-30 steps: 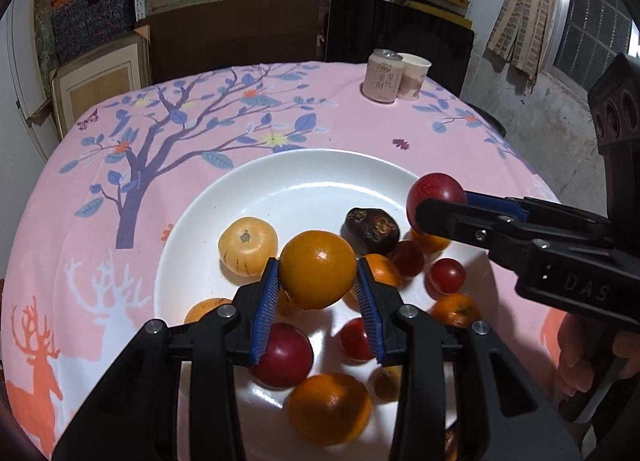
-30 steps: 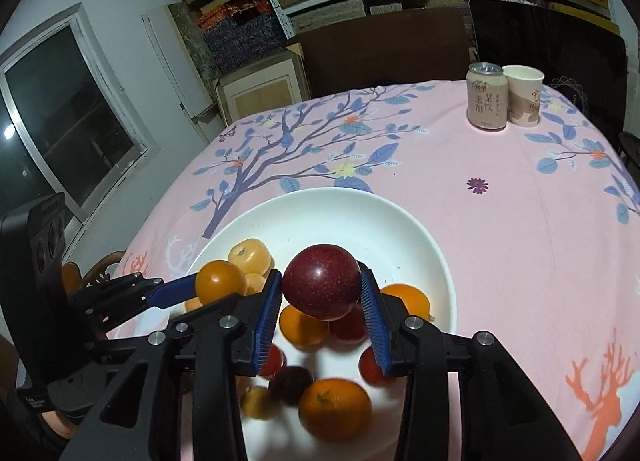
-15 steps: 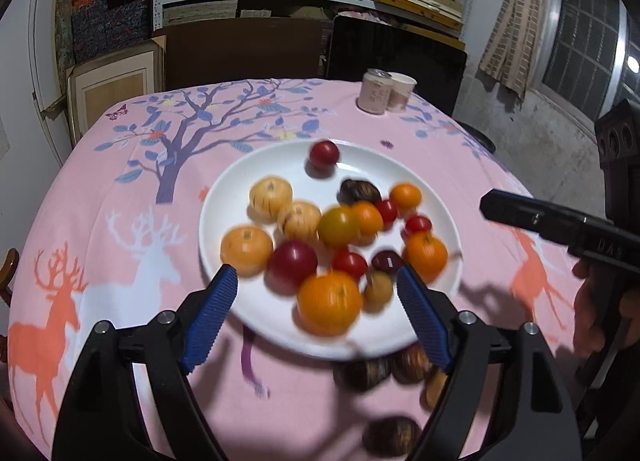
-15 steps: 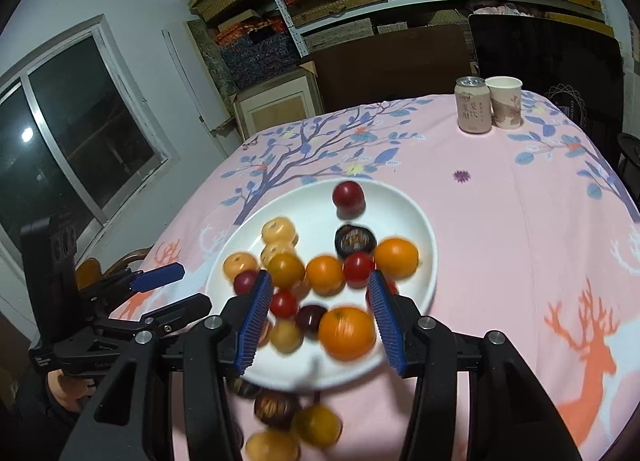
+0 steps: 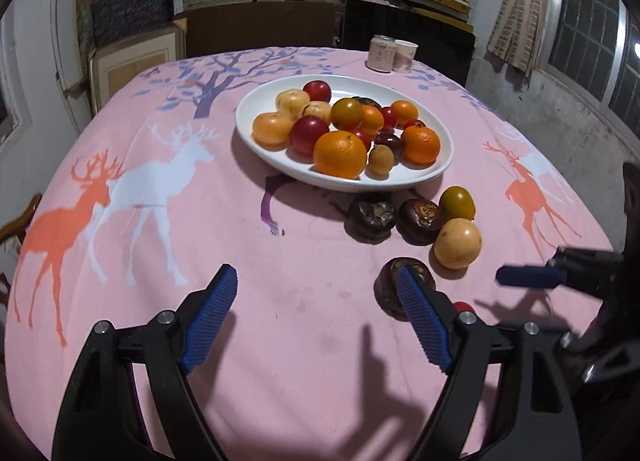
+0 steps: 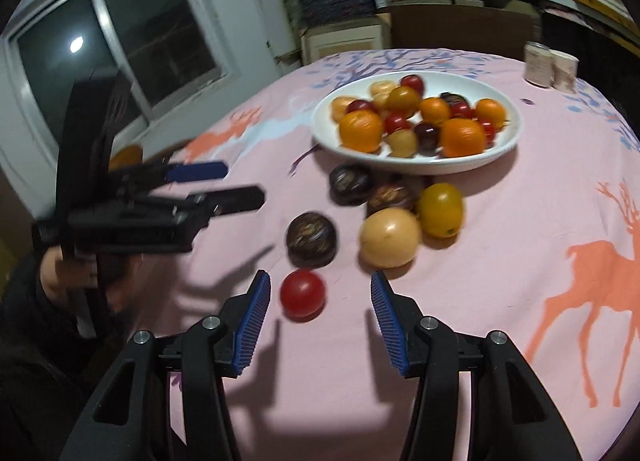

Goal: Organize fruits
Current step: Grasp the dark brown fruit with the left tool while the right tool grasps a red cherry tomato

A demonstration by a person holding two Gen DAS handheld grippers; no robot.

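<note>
A white plate (image 5: 280, 159) holds several oranges, red plums, tomatoes and yellow fruits. In front of it on the pink cloth lie three dark brown fruits, a yellow-green fruit (image 5: 457, 203), a pale yellow fruit (image 5: 458, 243) and a small red tomato (image 6: 302, 293). My left gripper (image 5: 316, 273) hangs open over bare cloth; the nearest dark fruit (image 5: 384, 285) sits just behind its right finger. My right gripper (image 6: 320, 279) is open, with the tomato lying on the cloth just ahead of its tips, untouched. The left gripper (image 6: 228, 183) shows at the left in the right wrist view.
A drink can (image 5: 381, 53) and a paper cup (image 5: 405, 57) stand at the table's far edge. Shelves with stacked boxes fill the back wall. A dark chair back (image 5: 408, 37) is behind the table. A person's hand (image 6: 60, 273) holds the left tool.
Both grippers let go of their fruits, an orange and a red plum, over the plate. Both opened and drew back toward the near edge; loose fruits now lie in view.
</note>
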